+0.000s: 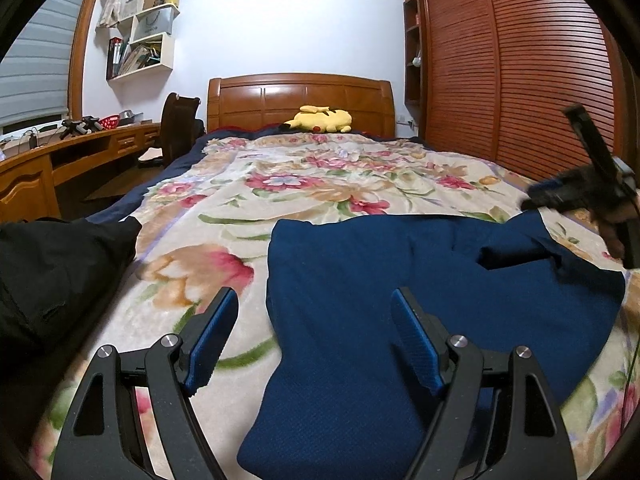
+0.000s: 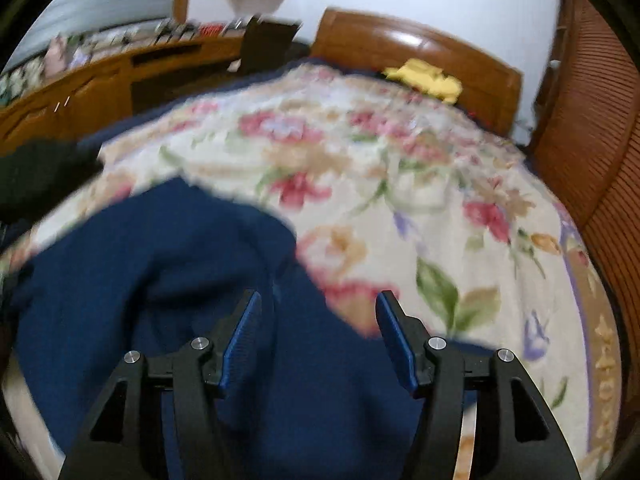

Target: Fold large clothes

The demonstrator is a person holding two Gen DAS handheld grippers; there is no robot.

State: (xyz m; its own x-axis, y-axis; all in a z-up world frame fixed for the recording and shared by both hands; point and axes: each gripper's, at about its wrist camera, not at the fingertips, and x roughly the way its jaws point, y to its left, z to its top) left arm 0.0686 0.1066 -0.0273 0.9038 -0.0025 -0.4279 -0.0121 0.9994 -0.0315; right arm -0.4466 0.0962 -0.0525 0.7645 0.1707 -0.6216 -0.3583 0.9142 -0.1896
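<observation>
A large dark blue garment (image 1: 400, 280) lies spread on the floral bedspread (image 1: 280, 184). My left gripper (image 1: 314, 304) is open and empty, hovering over the garment's near left edge. My right gripper (image 2: 318, 308) is open and empty above the garment (image 2: 180, 264), over its right edge. In the left wrist view the right gripper (image 1: 532, 200) shows at the far right, beside the garment's far right corner. The right wrist view is blurred.
A black garment (image 1: 52, 272) lies at the bed's left edge. A yellow plush toy (image 1: 320, 120) rests by the wooden headboard (image 1: 300, 96). A wooden desk (image 1: 60, 156) and chair (image 1: 180, 128) stand left; a slatted wardrobe (image 1: 520, 72) stands right.
</observation>
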